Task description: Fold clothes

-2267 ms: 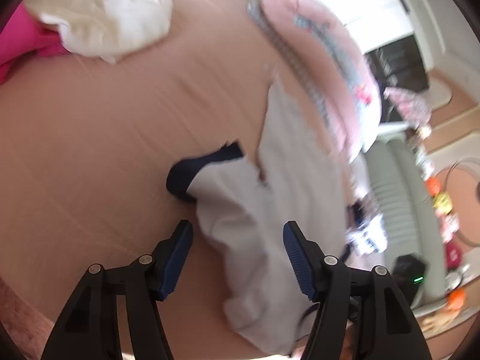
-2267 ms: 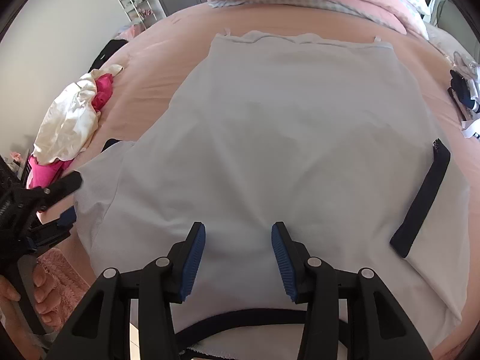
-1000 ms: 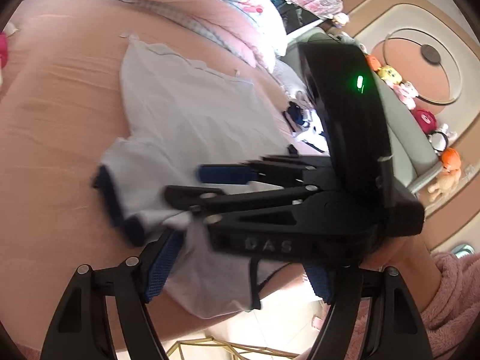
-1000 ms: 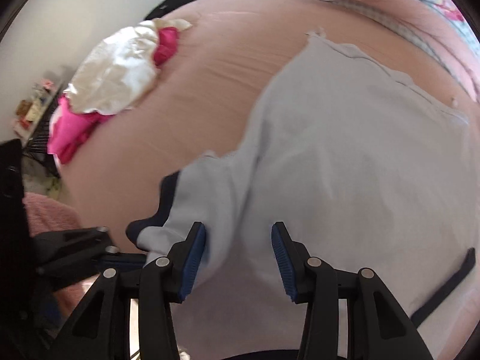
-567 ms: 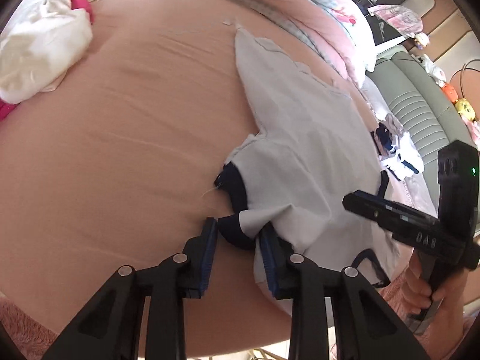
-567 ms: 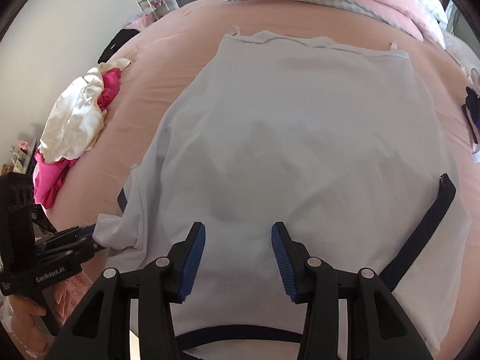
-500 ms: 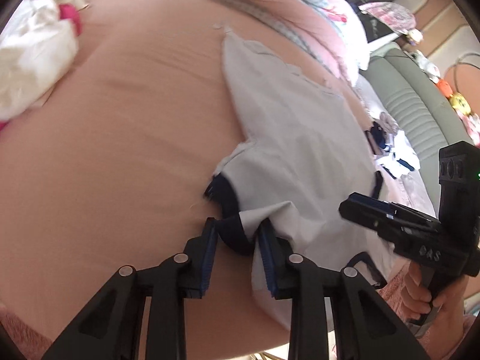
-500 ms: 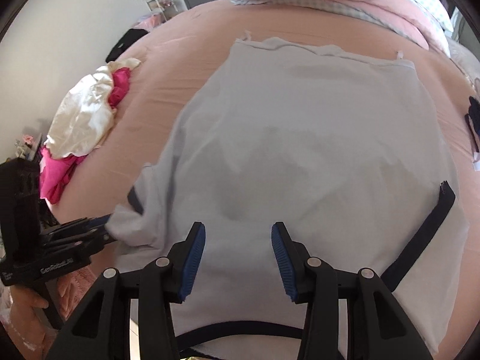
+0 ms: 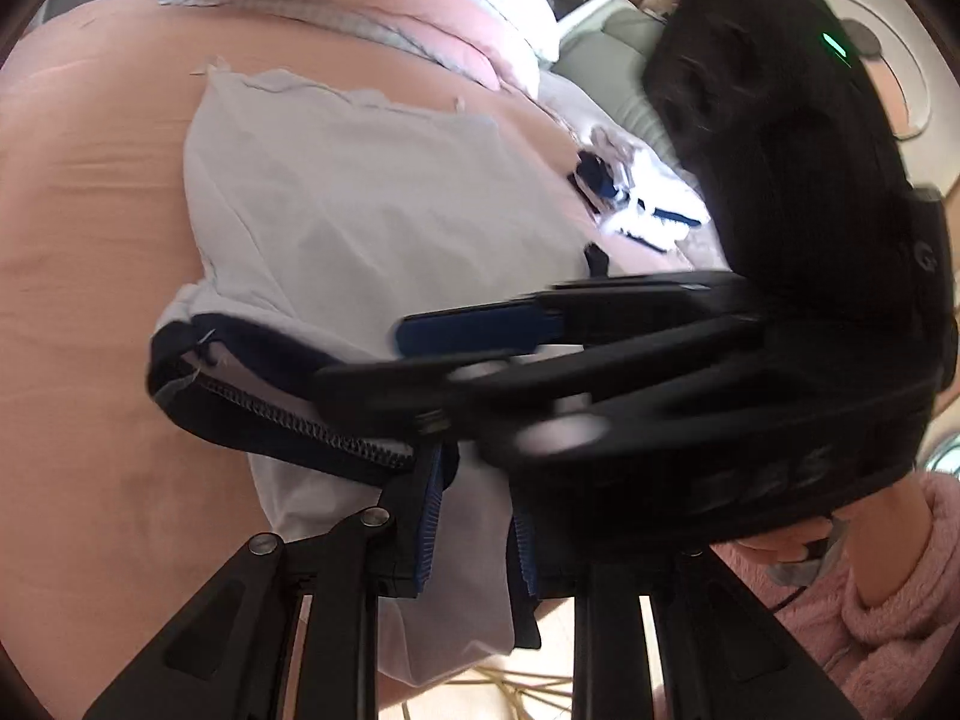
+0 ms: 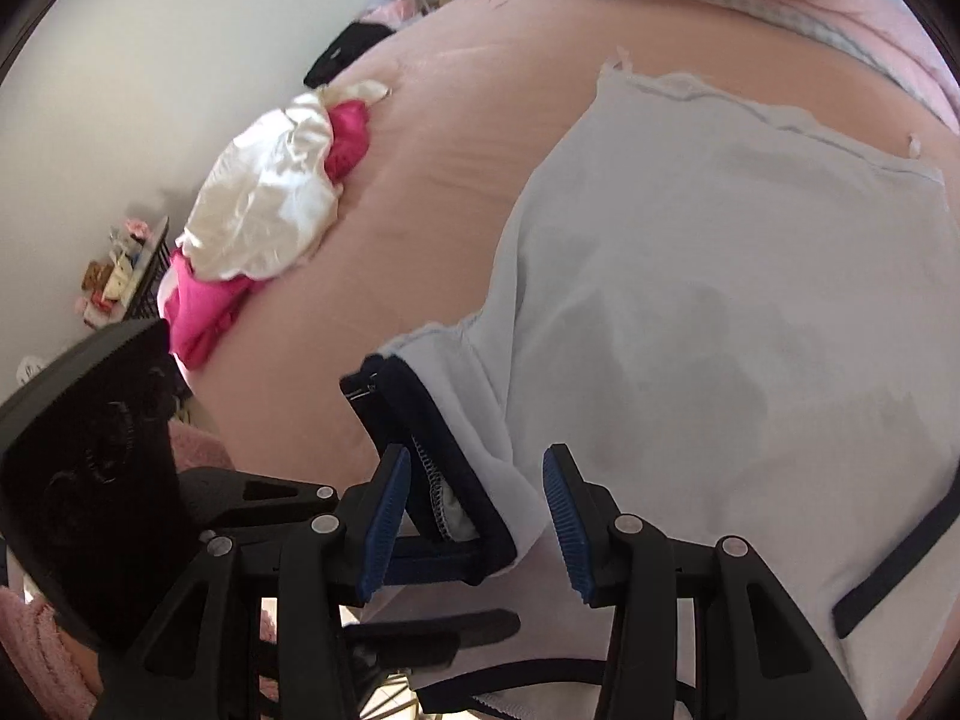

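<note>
Left jaws: your left gripper (image 9: 468, 531) is clamped narrow on the white cloth of the sleeve, just beside its navy cuff (image 9: 270, 414).
Right jaws: your right gripper (image 10: 474, 525) stands wide, with the cuff's near end between the pads and neither pad pressing it.
Sleeve: the sleeve (image 10: 456, 354) is lifted off the bedspread at the shirt's near left corner, its cuff twisted so the overlock stitching shows.
Shirt: the white shirt (image 10: 720, 300) lies flat on the pink bedspread (image 10: 450, 138), hem far, the other navy cuff (image 10: 900, 552) at the near right.
Step, as it looks: you seem to be bringing the left sleeve in over the body.
Doing it well: keep the left grip firm; before you close the right, settle the cuff flat between the pads so the twist does not get folded in. Lay the sleeve with its edge square to the side seam.
Surroundings: a white and magenta heap of clothes (image 10: 264, 222) sits far left, well apart.
</note>
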`<state>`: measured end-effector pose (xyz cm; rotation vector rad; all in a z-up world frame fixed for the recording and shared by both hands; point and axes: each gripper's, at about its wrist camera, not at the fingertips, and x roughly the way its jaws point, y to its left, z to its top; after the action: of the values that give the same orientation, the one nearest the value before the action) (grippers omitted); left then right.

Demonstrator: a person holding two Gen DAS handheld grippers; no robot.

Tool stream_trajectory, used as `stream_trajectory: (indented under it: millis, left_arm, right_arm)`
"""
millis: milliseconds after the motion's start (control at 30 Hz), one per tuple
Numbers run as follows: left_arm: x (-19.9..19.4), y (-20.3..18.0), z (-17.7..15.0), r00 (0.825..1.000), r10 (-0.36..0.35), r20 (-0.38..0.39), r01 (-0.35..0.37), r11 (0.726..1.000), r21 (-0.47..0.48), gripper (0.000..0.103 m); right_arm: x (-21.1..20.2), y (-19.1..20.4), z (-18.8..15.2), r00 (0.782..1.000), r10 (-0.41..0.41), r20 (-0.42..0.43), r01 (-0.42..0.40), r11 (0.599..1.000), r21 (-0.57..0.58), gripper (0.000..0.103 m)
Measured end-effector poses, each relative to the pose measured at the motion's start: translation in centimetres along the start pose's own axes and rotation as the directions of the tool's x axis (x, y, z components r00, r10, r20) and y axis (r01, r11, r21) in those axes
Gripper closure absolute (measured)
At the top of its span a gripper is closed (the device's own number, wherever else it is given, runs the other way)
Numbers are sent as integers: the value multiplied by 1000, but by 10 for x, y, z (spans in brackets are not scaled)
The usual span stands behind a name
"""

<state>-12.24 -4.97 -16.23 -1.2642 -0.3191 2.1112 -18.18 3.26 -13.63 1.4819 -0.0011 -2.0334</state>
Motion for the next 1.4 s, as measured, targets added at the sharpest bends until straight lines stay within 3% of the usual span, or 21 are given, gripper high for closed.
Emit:
stream_trajectory:
  millis: [133,233,300,400,533,600,700,867,1000,1133,1333,1400]
  left_arm:
    - [-16,5,-11,1000,4,13,-4,1000,-15,83]
    - [-44,14,-13,995,11,94,-6,999,-54,82]
    - [-60,25,-9,987,77,138,-62,992,-110,82]
    - [-54,41,4,962,270,43,-261,954,-148,82]
    - [-16,49,15,926,345,-154,-356,934,-42,82]
    - [-10,45,23,942,300,-149,-306,952,-19,82]
    - [-17,33,43,971,229,-70,-231,973,-22,82]
    - [-7,30,71,986,160,-43,-161,987,-2,82]
    - [12,50,89,1000,-19,-15,17,993,-119,82]
    - [9,66,100,993,109,37,-101,979,-176,82]
    - [-6,63,76,991,134,13,-133,989,-61,82]
    - [-1,56,67,992,125,-5,-125,992,-15,82]
  right_arm:
    - [23,1,-1,984,-176,-23,175,984,-38,57]
    - [8,-11,-6,986,-159,44,156,986,55,57]
    - [-9,-22,-10,981,-164,104,152,982,113,57]
    - [-25,-48,-13,970,-192,151,158,965,211,57]
    - [-20,-75,-13,966,-238,105,200,938,283,57]
    - [-24,-68,-13,974,-197,113,164,953,253,57]
    - [-33,-44,-11,985,-104,140,81,984,160,57]
    - [-39,-9,-13,990,24,138,-25,1000,8,57]
    - [-30,-12,-14,988,-45,147,40,998,39,57]
    - [-24,-20,-15,979,-129,161,114,989,95,61]
    - [-16,-33,-17,953,-247,175,216,960,181,61]
    - [-22,-34,-18,953,-231,194,193,961,197,61]
